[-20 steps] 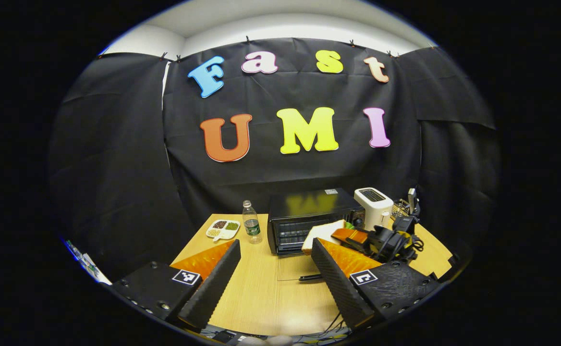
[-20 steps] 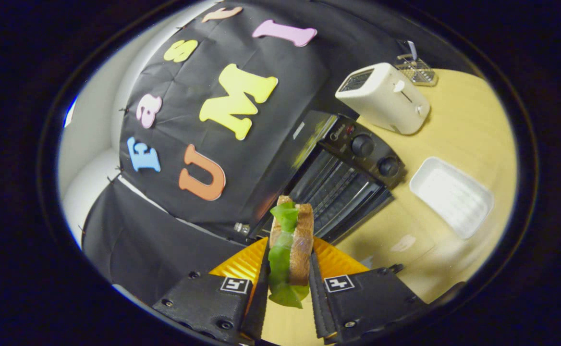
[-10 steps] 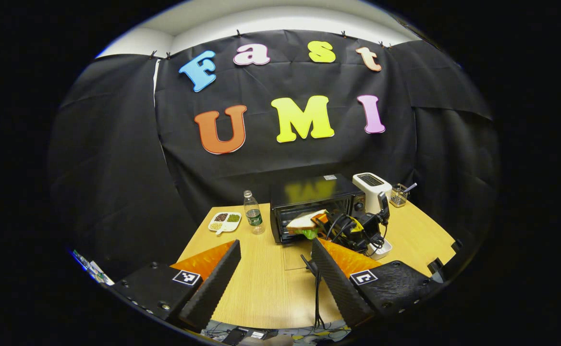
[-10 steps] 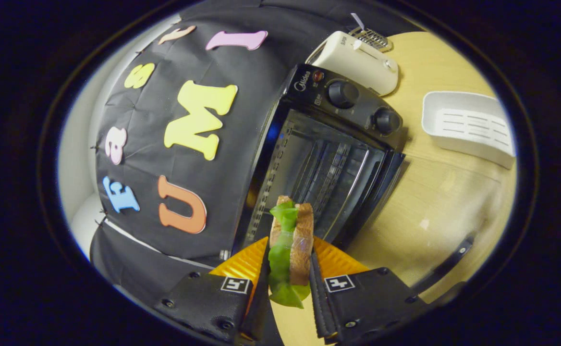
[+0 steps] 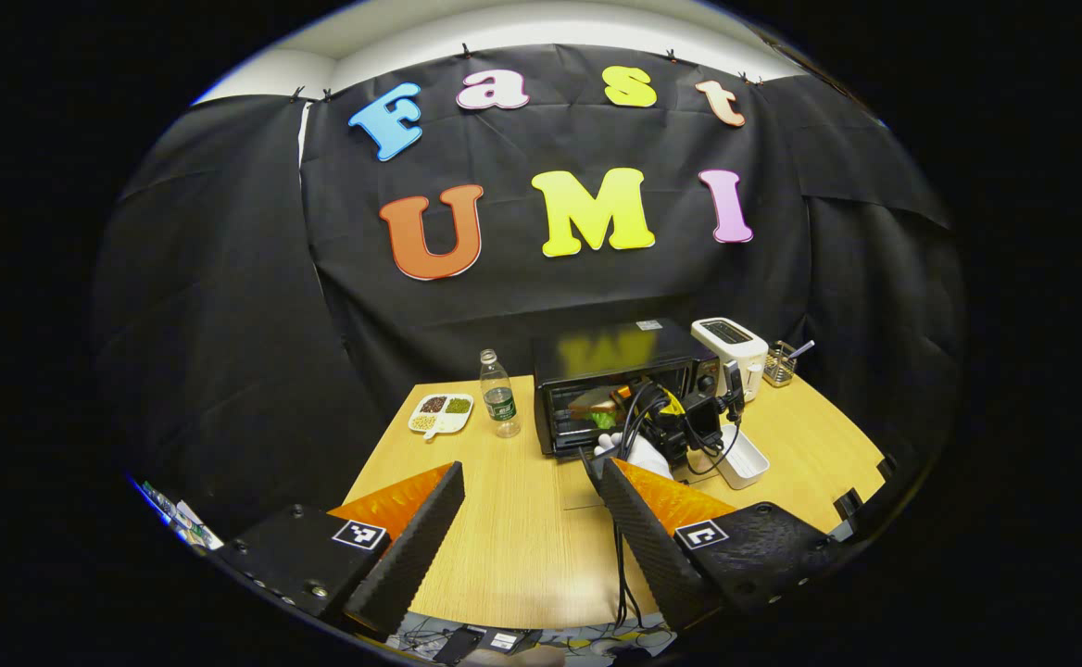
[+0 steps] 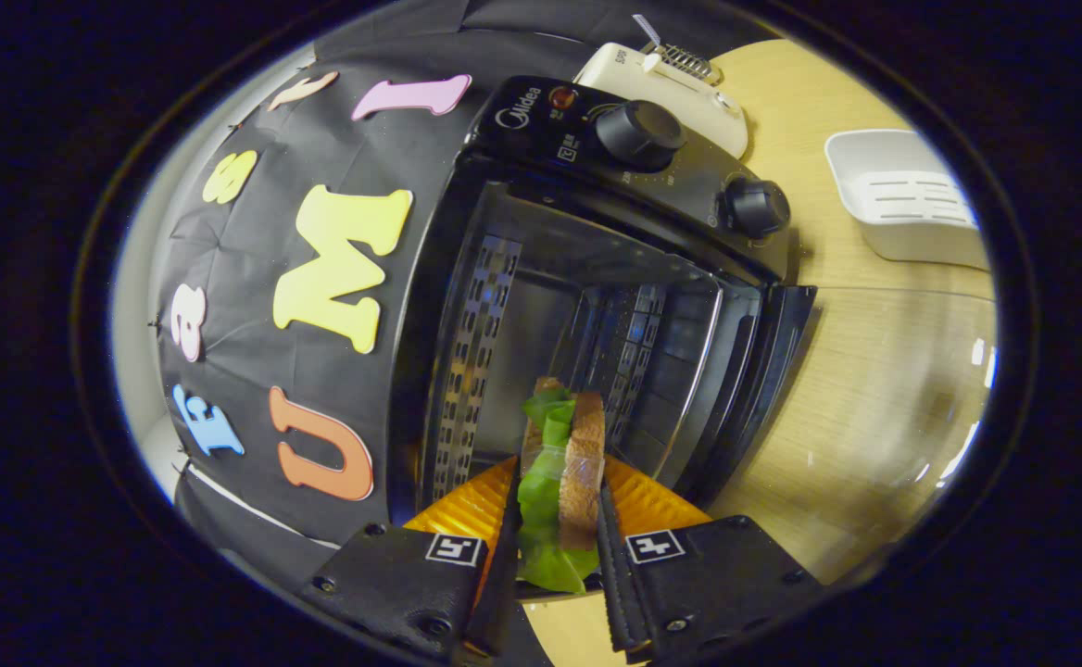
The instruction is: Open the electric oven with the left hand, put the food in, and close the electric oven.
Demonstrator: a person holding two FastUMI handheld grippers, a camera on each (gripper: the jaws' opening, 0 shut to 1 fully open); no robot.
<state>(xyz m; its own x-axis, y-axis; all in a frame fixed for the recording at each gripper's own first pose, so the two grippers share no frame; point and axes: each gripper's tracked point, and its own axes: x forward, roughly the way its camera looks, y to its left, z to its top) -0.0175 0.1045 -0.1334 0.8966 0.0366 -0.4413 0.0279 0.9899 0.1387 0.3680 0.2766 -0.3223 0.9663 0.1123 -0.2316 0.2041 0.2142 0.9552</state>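
The black electric oven point(image 5: 620, 384) stands at the back of the wooden table with its glass door point(image 6: 884, 389) folded down flat. In the right gripper view my right gripper point(image 6: 558, 519) is shut on a sandwich point(image 6: 561, 482) of brown bread and green lettuce, held at the mouth of the oven cavity point(image 6: 597, 343). In the left gripper view the sandwich point(image 5: 597, 408) sits in the oven opening, with the right gripper point(image 5: 634, 400) and a hand behind it. My left gripper point(image 5: 527, 505) hangs open over the table's near half, holding nothing.
A white toaster point(image 5: 731, 347) and a wire utensil holder point(image 5: 780, 363) stand right of the oven. A white tray point(image 5: 743, 460) lies in front of them. Left of the oven are a water bottle point(image 5: 499, 394) and a divided dish of beans point(image 5: 441, 414). Cables trail over the near table edge.
My right gripper has carried the sandwich forward from in front of the oven up to its open cavity. The left gripper has drawn back a little and stayed open.
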